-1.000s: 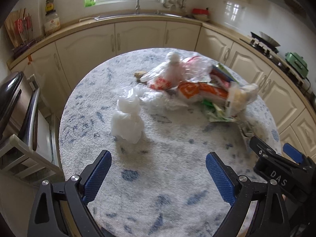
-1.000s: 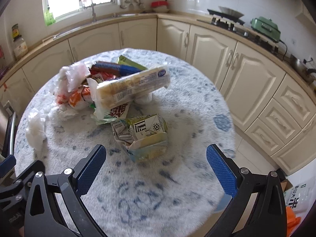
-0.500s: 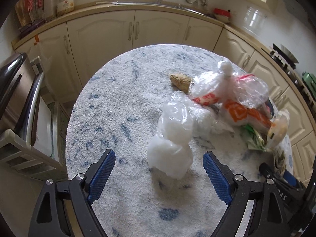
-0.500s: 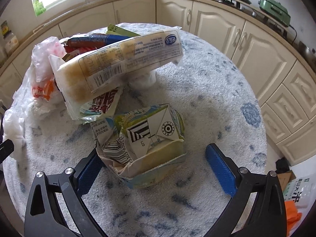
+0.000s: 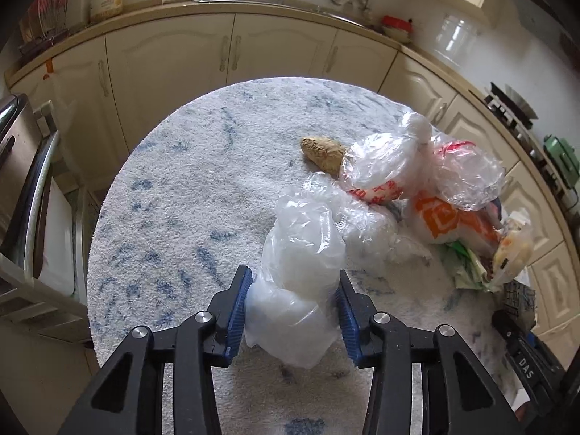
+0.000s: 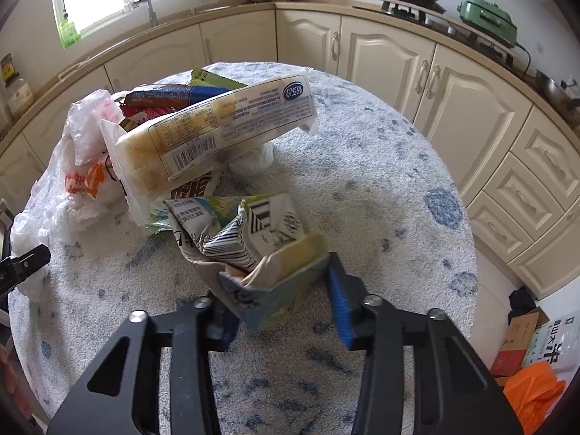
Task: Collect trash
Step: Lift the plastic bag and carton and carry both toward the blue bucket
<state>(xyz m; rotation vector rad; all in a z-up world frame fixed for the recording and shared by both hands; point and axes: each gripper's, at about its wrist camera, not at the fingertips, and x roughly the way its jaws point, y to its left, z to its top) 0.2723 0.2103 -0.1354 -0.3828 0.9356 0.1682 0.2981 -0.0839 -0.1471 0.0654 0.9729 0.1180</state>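
Note:
My left gripper [image 5: 293, 311] is shut on a crumpled white plastic bag [image 5: 301, 279] that stands on the round blue-flecked table [image 5: 188, 188]. My right gripper [image 6: 279, 301] is shut on a crushed milk carton [image 6: 261, 250], pressed between both blue pads. Behind the carton lies a heap of trash: a long clear bread wrapper [image 6: 214, 130], snack wrappers [image 6: 170, 98] and plastic bags with orange print [image 6: 87, 177]. The same bags [image 5: 417, 174] lie right of my left gripper, with a brown lump [image 5: 322, 148] beside them.
Cream kitchen cabinets [image 6: 395, 69] curve around the table. A steel appliance [image 5: 21, 181] stands at the left. A stove and green pot [image 6: 485, 14] are on the right counter. Boxes and an orange bag [image 6: 533, 391] lie on the floor at the right.
Both grippers have moved forward and closed. The left now grips the white plastic bag; the right now grips the crushed carton.

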